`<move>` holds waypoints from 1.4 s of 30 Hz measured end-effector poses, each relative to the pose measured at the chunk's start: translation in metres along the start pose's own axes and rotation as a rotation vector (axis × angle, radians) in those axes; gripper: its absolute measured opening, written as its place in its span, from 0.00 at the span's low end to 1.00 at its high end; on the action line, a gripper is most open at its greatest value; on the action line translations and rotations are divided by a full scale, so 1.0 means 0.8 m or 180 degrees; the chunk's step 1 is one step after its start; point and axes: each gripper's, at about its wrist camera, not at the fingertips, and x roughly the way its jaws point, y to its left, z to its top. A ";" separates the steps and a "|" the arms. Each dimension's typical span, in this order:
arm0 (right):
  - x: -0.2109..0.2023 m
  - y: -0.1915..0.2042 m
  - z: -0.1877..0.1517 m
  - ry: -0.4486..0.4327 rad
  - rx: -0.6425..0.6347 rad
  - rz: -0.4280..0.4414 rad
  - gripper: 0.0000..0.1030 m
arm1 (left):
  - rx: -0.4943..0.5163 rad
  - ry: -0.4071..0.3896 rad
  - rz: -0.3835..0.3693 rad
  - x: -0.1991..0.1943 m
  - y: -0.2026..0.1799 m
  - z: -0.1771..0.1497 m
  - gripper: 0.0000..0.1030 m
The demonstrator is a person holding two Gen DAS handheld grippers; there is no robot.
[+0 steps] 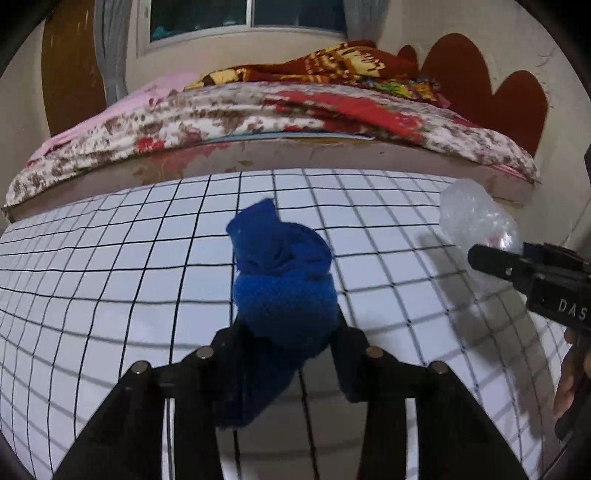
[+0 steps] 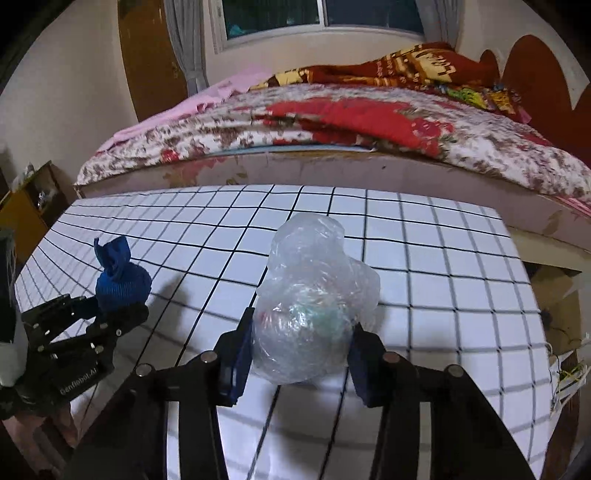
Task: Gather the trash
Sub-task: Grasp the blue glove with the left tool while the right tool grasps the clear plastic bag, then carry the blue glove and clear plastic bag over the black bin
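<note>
Right wrist, bed (image 2: 332, 122) beyond gridded table (image 2: 443, 258)

Dim indoor light, soft shadows, fisheye-warped edges.

One blue cloth bundle (image 1: 284, 291). One clear plastic wad (image 2: 310, 306). Two black grippers: left gripper (image 1: 286, 354), right gripper (image 2: 301, 354). One checked white table (image 2: 424, 266). One bed (image 2: 332, 125) behind, with one pink sheet (image 2: 221, 96), one flowered quilt (image 1: 207, 118) and one red-and-yellow blanket (image 1: 343, 62). One window (image 1: 247, 14). One wooden door (image 2: 147, 55).
</note>
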 end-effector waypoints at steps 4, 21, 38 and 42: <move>-0.036 0.001 -0.019 -0.0055 0.0029 -0.0025 0.46 | 0.0081 -0.0053 -0.0011 -0.027 -0.017 -0.009 0.40; -0.183 0.013 -0.091 -0.0325 0.0056 -0.0147 0.46 | 0.0365 -0.0371 -0.0040 -0.140 -0.052 -0.037 0.40; -0.324 -0.049 -0.180 -0.0598 0.0430 -0.0424 0.46 | 0.0565 -0.0573 -0.0518 -0.218 -0.163 -0.087 0.40; -0.338 -0.069 -0.208 -0.0589 0.0539 -0.0498 0.46 | 0.0626 -0.0587 -0.0600 -0.222 -0.188 -0.103 0.40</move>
